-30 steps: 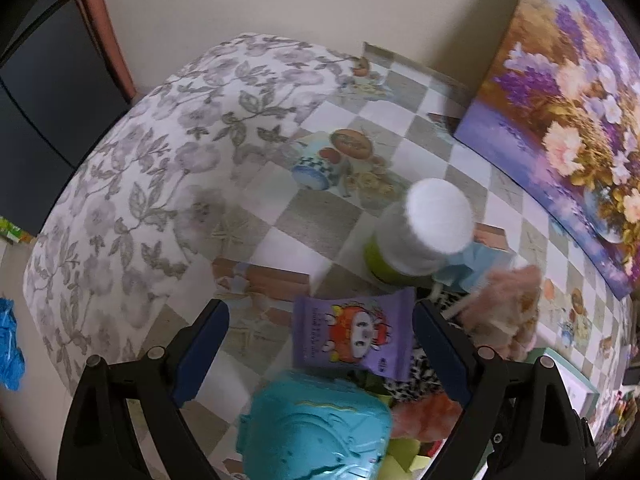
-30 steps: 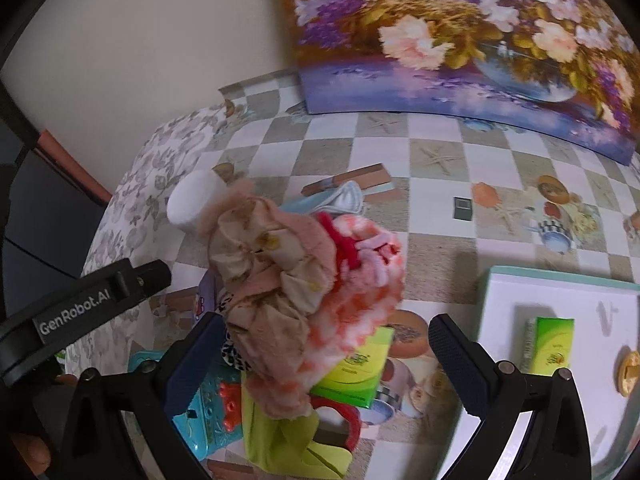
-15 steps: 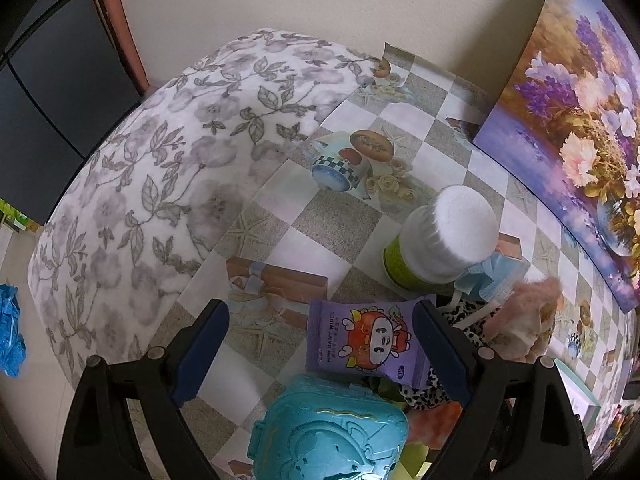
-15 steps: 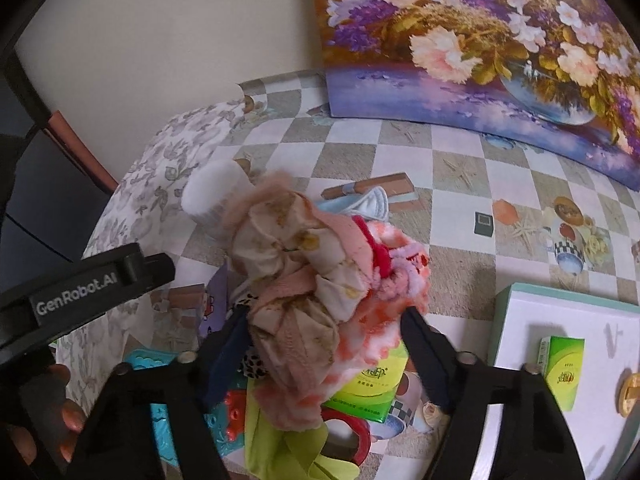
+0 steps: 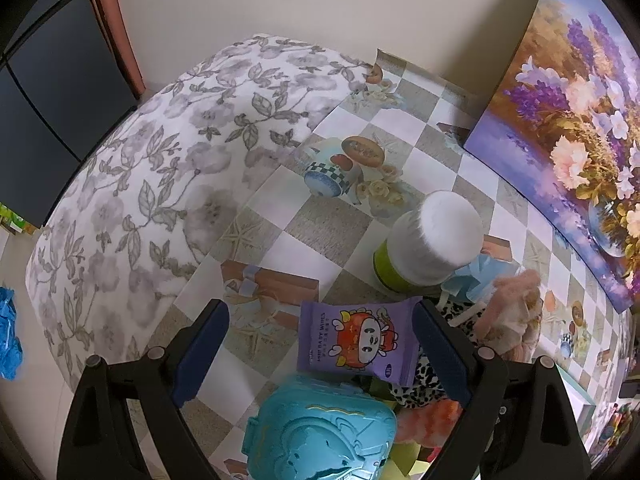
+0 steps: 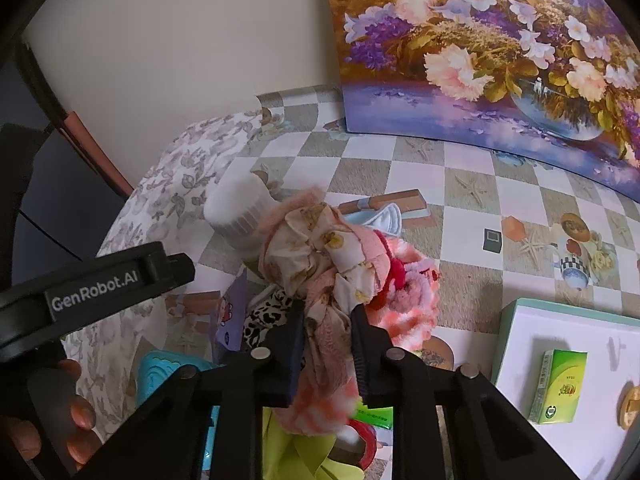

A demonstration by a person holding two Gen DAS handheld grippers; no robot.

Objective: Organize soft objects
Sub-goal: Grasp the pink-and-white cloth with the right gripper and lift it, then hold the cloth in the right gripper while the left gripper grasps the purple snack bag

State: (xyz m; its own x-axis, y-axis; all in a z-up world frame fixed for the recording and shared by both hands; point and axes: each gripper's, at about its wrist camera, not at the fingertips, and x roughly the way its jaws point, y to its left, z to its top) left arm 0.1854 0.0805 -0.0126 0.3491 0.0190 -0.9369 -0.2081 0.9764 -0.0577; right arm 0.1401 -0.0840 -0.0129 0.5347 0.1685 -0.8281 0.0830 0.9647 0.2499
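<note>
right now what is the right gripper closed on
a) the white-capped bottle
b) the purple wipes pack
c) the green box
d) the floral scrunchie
d: in the right wrist view the right gripper has just been closing and its pads now pinch the floral scrunchie, while the wipes pack, the green box and the bottle lie clear of it.

Both wrist views look steeply down, close over the table (image 5: pixel 280 236), sharing the white-capped jar (image 5: pixel 434 236)
</note>
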